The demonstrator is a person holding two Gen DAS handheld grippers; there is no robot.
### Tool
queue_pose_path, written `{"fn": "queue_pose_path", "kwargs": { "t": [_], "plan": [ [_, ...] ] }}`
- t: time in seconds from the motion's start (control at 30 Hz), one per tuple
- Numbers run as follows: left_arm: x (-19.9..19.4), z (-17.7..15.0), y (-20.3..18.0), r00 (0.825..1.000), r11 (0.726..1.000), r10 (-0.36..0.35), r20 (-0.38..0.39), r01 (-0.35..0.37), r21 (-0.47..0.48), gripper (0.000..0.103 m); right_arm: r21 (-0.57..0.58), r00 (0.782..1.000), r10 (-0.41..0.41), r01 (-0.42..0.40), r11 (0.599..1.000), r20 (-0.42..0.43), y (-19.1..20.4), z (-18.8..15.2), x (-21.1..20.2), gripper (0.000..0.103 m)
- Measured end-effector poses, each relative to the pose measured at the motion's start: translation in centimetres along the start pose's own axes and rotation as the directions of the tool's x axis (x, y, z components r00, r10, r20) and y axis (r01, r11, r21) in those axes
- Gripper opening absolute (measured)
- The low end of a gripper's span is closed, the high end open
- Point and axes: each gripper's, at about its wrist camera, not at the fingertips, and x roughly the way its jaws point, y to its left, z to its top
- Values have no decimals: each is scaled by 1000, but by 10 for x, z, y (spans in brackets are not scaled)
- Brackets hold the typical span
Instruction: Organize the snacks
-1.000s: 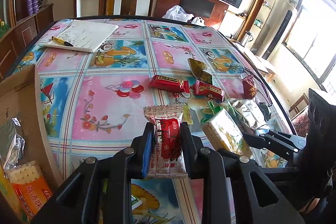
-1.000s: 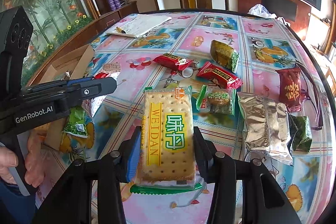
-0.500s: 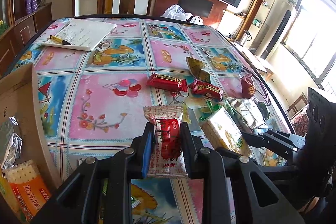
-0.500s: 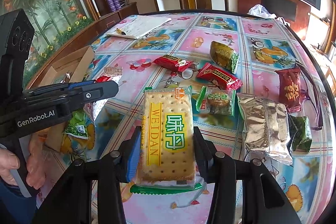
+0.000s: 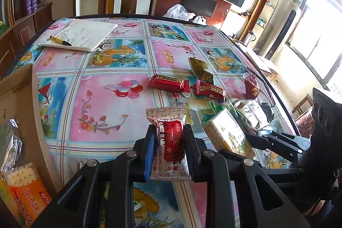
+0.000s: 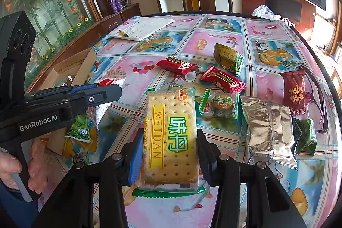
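The left gripper [image 5: 168, 142] is pinching a small red-and-white snack packet [image 5: 170, 138] upright between its pads above the table [image 5: 111, 99]. The right gripper [image 6: 170, 142] is clamping a cracker pack [image 6: 171, 138] lengthwise. Farther out, two red snack bars [image 6: 177, 65] are lying loose.

"WEIDAN" is printed in a yellow band on the cracker packet [image 6: 171, 138], beside large green Chinese characters; "BANGU" is read at its top corner. "GenRobot.AI" is marked on the left gripper [image 6: 38, 120]. Chinese characters are printed on the orange packet [image 5: 30, 196] in the cardboard box [image 5: 19, 104].
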Motion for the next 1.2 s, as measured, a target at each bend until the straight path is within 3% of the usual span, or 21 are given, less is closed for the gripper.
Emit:
{"fn": "queue_pose_path", "kwargs": {
  "t": [1.2],
  "plan": [
    [1, 0, -2, 1000, 1000, -2, -1, 2, -4, 24, 7, 1000, 20, -20, 1000, 8, -1, 0, -1, 49]
  ]
}}
